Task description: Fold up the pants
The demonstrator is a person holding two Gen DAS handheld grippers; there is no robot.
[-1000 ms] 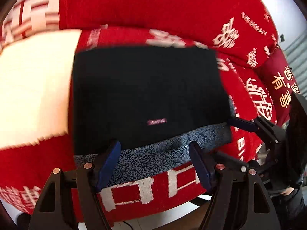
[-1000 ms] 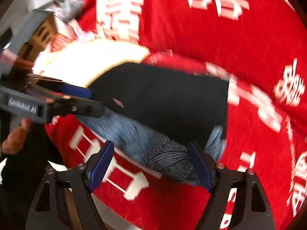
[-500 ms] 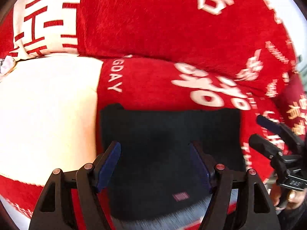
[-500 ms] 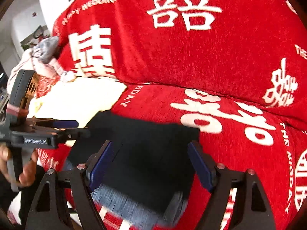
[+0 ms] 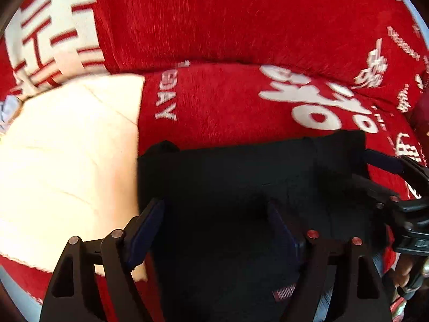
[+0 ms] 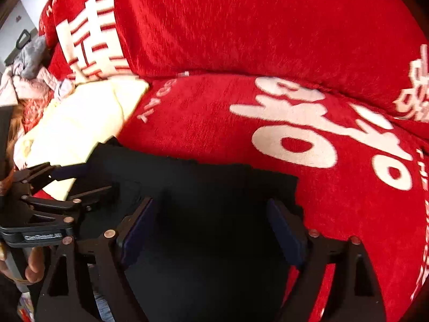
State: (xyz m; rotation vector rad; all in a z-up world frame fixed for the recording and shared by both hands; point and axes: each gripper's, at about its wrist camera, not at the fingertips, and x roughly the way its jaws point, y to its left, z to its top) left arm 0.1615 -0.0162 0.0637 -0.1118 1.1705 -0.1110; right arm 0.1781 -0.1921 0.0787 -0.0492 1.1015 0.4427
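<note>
- Hovering over the black pants [image 5: 241, 187], the left gripper [image 5: 214, 230] has its blue-padded jaws spread wide; they have just been opening, and nothing is pinched between them, the dark cloth lying underneath.
- The right gripper [image 6: 211, 228] hangs likewise above the same garment, jaws apart and just been opening, pads pressing on nothing.
- Each tool shows in the other's view: the right one at the pants' right edge in the left wrist view, the left one at their left edge in the right wrist view, with a hand [image 6: 32, 265] on its handle.
- The pants lie folded into a dark, roughly rectangular stack on the seat of a red sofa cover [image 5: 228, 102] printed with white characters and lettering; a small label [image 5: 284, 293] shows near their front edge.
- Just left of the pants, a cream-coloured cloth [image 5: 67, 161] lies touching or nearly touching their left edge.
- Farther left in the right wrist view, a heap of pale clothes [image 6: 29, 75] sits on the sofa.
</note>
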